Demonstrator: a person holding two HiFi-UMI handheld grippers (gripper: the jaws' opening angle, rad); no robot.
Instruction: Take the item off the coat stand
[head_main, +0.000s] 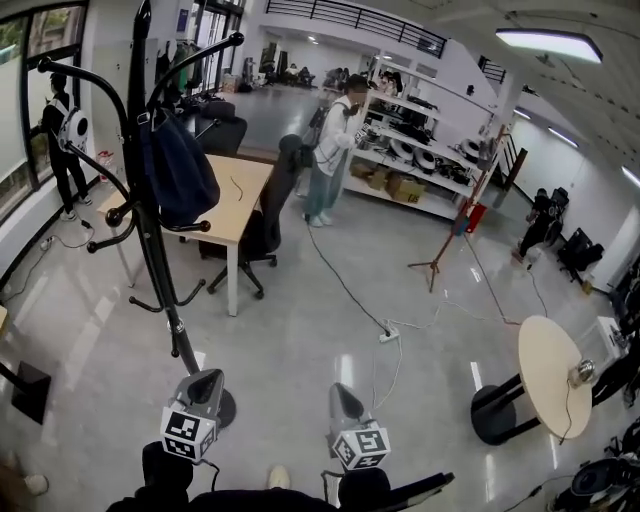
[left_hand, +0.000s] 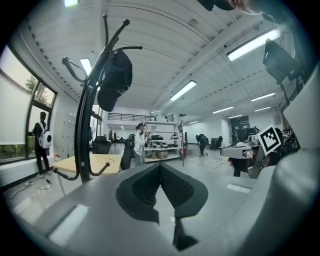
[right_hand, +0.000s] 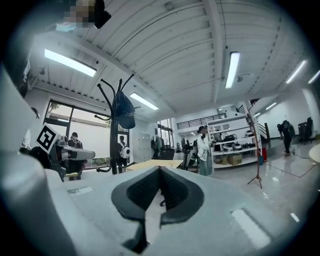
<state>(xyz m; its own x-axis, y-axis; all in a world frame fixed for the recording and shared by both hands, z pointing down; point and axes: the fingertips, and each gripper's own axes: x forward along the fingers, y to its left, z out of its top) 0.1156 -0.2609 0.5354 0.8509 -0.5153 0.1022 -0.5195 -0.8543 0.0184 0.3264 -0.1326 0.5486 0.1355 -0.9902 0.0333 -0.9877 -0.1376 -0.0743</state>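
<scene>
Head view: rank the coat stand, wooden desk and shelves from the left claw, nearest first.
1. Coat stand: its base sits right beside the left claw, near the bottom left.
2. Wooden desk: behind the stand, mid-room on the left.
3. Shelves: far back, right of centre, behind the standing person.

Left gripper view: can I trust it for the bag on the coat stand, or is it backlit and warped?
Left gripper view: the bag is a dark silhouette against the bright ceiling, and fisheye bends the coat stand. Head view: evenly lit, bag clearest there, some glare on the floor. Right gripper view: bag small and dark.
</scene>
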